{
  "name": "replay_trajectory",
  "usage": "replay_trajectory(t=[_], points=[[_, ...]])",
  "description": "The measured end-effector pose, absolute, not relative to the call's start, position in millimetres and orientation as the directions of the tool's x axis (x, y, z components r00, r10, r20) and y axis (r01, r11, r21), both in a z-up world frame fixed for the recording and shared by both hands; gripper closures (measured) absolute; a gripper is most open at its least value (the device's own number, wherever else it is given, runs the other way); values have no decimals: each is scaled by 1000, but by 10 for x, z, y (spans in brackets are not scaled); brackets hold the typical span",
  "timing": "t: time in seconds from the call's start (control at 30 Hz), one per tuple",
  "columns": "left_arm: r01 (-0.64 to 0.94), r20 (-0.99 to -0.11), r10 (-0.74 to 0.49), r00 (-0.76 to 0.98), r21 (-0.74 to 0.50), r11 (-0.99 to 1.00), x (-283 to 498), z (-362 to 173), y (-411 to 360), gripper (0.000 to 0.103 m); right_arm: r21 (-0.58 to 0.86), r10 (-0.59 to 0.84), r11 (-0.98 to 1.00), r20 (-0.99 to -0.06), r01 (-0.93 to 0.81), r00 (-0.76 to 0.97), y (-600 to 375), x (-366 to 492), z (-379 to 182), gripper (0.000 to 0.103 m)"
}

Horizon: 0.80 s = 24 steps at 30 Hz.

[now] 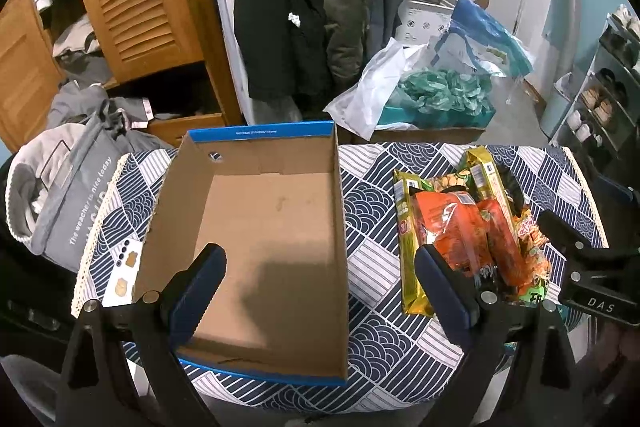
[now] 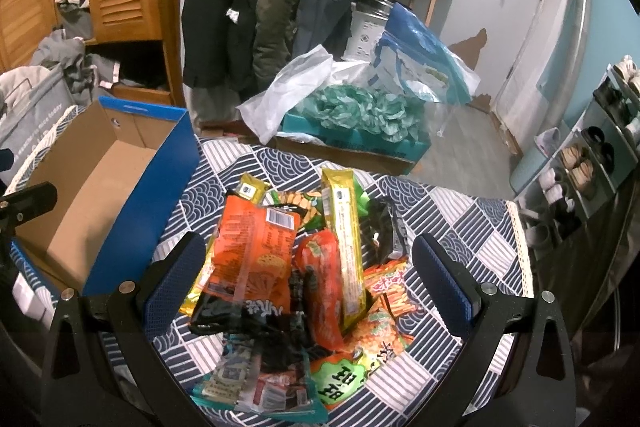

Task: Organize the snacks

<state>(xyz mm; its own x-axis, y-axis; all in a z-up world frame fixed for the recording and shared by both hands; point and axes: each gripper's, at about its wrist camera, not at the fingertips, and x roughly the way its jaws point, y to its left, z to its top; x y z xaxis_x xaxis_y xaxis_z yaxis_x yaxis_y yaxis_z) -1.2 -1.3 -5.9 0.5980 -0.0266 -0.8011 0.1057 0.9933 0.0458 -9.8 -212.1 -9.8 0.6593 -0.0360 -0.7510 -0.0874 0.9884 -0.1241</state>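
Released, the right gripper (image 2: pixel 304 267) is hovering over light, crinkly, slippery snack packets (image 2: pixel 280 267); pinching a flat sealed edge looks best, while the left gripper (image 1: pixel 320 279) is hanging spread above the empty box (image 1: pixel 260 227).

An open blue-walled cardboard box (image 1: pixel 260 227) sits empty on the left — to its right, a loose heap of snack packets (image 2: pixel 304 279), orange, yellow and black.

Box (image 1: pixel 256 227) on table (image 1: pixel 376 307) left – snack pile (image 2: pixel 296 279) right, apart; bags (image 2: pixel 360 107) behind table.
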Motion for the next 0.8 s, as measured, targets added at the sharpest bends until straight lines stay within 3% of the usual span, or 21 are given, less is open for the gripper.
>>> replay_trajectory(t=[0.8], points=[[105, -813, -28, 581, 40, 994, -7, -83, -22, 6, -119, -38, 989, -762, -82, 647, -2169, -114, -142, 2]])
